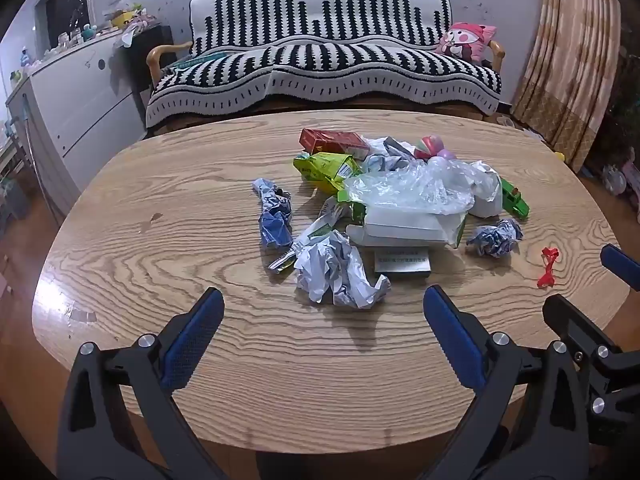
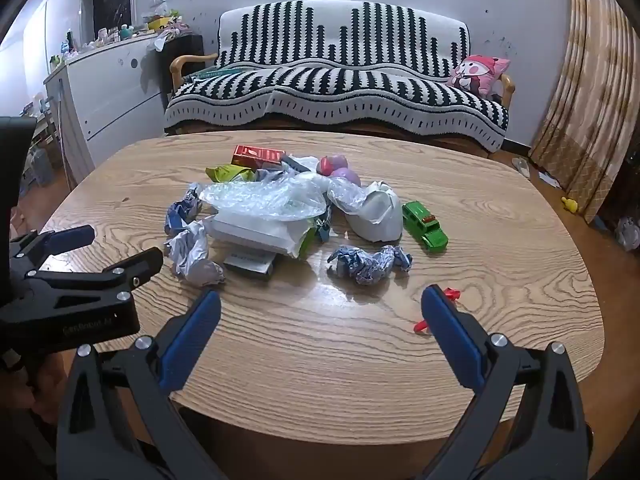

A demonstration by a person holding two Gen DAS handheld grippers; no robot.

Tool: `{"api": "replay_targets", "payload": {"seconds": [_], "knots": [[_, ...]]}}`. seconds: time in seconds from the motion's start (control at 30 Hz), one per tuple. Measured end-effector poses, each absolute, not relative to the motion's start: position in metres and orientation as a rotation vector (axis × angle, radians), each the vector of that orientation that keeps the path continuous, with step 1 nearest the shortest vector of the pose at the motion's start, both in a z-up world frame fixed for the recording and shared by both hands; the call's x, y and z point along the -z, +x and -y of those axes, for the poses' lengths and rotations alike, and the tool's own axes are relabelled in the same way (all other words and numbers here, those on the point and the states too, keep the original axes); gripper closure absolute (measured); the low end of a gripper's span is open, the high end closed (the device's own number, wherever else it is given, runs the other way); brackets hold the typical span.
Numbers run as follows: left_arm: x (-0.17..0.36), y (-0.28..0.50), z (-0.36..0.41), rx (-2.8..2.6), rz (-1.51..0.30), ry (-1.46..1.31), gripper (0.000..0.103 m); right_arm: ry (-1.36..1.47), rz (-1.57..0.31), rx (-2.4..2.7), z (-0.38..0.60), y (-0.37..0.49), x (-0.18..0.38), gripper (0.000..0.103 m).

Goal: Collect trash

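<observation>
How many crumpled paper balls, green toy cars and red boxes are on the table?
Crumpled paper balls: 3
Green toy car: 1
Red box: 1
Total: 5

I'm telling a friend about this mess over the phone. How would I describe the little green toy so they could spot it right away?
Start at the wooden table before the striped sofa, with its pile of litter. At the pile's right edge, beside a white crumpled bag, lies the green toy truck. Unlike the crumpled paper and wrappers nearby, it is solid, glossy and bright green.
</observation>
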State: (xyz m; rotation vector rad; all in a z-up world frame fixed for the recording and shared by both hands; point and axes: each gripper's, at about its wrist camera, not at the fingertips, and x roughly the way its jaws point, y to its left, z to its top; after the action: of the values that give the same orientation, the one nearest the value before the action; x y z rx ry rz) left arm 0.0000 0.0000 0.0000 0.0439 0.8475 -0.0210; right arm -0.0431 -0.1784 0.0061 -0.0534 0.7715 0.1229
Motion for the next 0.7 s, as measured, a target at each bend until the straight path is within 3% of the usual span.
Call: {"api": "replay_targets", "payload": {"seconds": [0.7], "knots": [[-0.0001, 0.0005, -0.0025, 0.014, -0.845, 0.038, 0.006, -0.05, -0.762, -0.117, 0.1814, -0.0434, -0.0079, 0.006]]}}
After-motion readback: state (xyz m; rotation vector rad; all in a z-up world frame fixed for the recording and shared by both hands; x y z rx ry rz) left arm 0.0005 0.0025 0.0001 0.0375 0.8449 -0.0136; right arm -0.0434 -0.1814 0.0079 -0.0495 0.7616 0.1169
